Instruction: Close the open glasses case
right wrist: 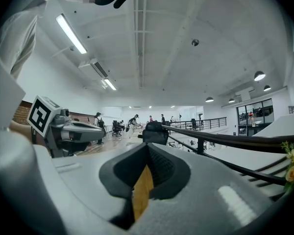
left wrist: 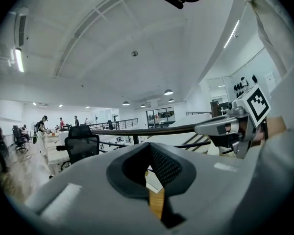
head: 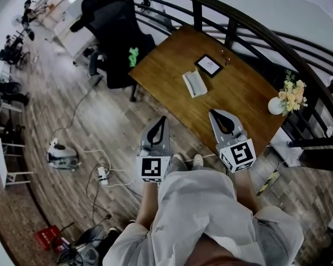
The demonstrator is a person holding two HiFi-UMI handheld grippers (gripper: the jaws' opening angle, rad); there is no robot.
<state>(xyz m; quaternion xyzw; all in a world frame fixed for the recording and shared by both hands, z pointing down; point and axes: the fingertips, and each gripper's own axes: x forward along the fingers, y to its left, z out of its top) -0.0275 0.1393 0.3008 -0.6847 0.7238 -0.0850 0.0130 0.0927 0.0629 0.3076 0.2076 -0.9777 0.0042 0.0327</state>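
Note:
The open glasses case [head: 195,83], pale grey with its lid laid back, lies near the middle of the wooden table [head: 238,101]. Both grippers hang in front of the person's body at the table's near edge, well short of the case. The tips of my left gripper [head: 162,119] meet, and nothing is held between them. My right gripper [head: 215,113] is likewise shut and empty, over the table's near edge. In the left gripper view the shut jaws [left wrist: 149,147] show only a sliver of wood. The right gripper view [right wrist: 148,149] shows the same.
A dark-framed tablet [head: 208,65] lies just beyond the case. A white vase of flowers [head: 286,98] stands at the table's right corner. A curved dark railing [head: 250,26] runs behind the table. A black office chair [head: 115,37] stands at its left end. Cables and a device [head: 62,155] lie on the floor.

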